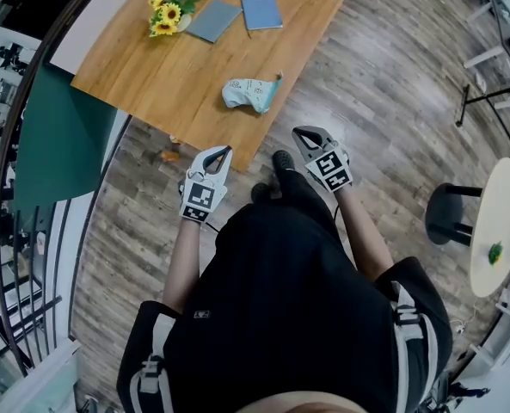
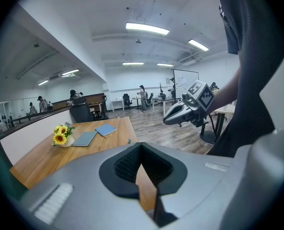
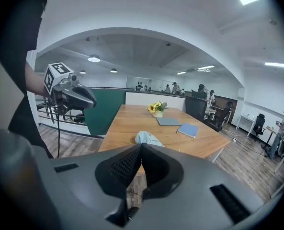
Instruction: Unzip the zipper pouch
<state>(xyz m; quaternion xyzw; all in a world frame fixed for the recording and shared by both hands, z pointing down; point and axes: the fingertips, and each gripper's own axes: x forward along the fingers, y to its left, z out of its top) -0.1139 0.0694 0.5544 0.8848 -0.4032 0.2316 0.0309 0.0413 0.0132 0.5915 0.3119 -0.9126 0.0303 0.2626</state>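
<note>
Left gripper (image 1: 224,152) pressed together, empty, held at waist, short of table (image 1: 143,76) edge. Right gripper (image 1: 301,133) likewise closed on nothing. Zipper pouch (image 1: 251,93) lies ahead of both, roughly between them, untouched. Looks like ready stance before reach.

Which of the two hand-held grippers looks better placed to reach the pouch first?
Right gripper, narrowly: the zipper pouch lies straight ahead of its shut fingers in its view. The left gripper, also shut, hangs about as near.
</note>
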